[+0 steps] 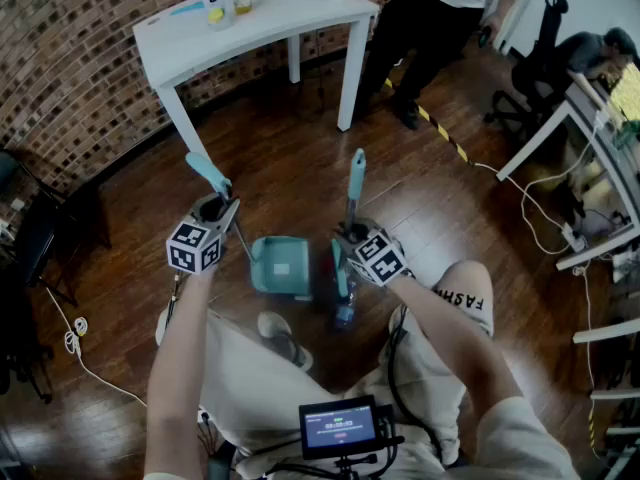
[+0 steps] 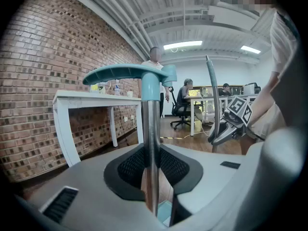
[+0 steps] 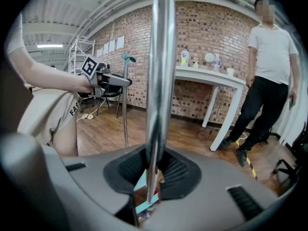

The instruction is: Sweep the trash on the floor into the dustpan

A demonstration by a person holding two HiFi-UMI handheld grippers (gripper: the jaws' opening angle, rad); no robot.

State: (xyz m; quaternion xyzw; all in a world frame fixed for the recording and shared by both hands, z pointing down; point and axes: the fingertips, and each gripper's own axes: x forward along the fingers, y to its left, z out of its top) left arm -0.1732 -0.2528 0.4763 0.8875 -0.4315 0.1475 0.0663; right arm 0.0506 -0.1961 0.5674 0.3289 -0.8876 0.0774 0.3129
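In the head view my left gripper (image 1: 213, 213) is shut on the metal pole of the teal dustpan (image 1: 281, 265), which sits on the wooden floor between the two grippers. The pole's teal grip (image 2: 137, 74) rises above the jaws of my left gripper (image 2: 154, 177). My right gripper (image 1: 352, 240) is shut on the broom pole (image 3: 159, 81), just right of the dustpan. The teal broom head (image 1: 340, 271) stands beside the pan's right edge, with a piece of trash (image 1: 345, 314) on the floor just below it. My right gripper (image 3: 151, 177) looks down on that head.
A white table (image 1: 250, 23) with bottles stands at the back by the brick wall. A person (image 1: 430, 18) stands at its right end near yellow-black floor tape (image 1: 445, 133). An office chair (image 1: 535, 63) and desks are at the right. My shoe (image 1: 283, 340) is below the dustpan.
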